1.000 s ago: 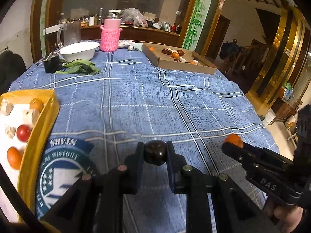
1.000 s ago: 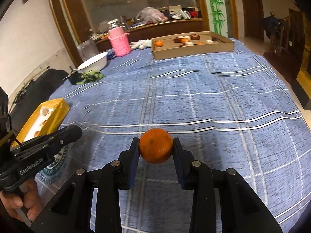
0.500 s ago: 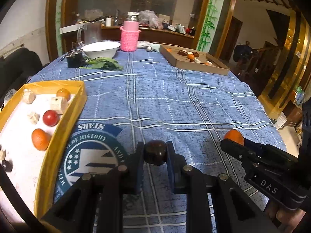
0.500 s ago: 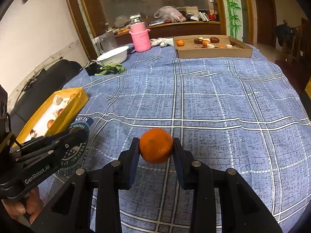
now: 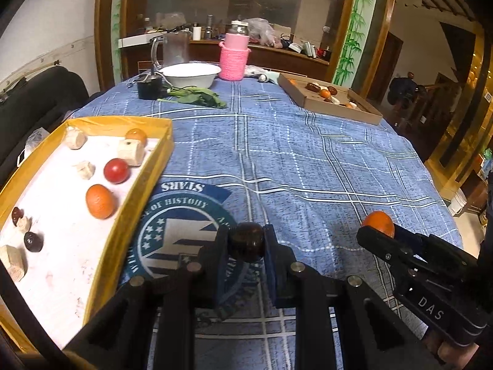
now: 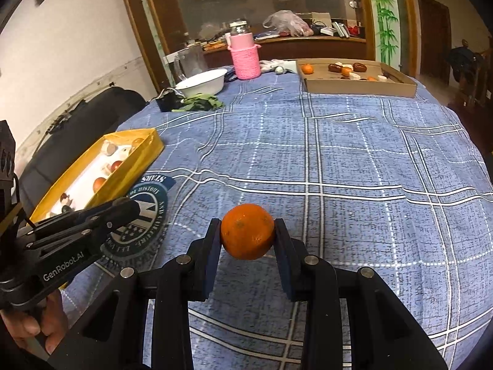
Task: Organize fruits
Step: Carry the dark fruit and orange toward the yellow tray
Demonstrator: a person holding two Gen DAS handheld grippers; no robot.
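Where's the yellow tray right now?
In the left wrist view the yellow tray sits on the table's left side, beside the round blue emblem on the tablecloth.

Right tool (image 6: 247, 231) clamping orange (image 6: 247, 231), yellow tray (image 6: 135, 160) left, blue tablecloth (image 6: 354, 160)

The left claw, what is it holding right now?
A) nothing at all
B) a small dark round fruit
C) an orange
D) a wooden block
B: in the left wrist view the left claw is shut on a small dark round fruit, held above the blue tablecloth; the orange sits in the right claw.
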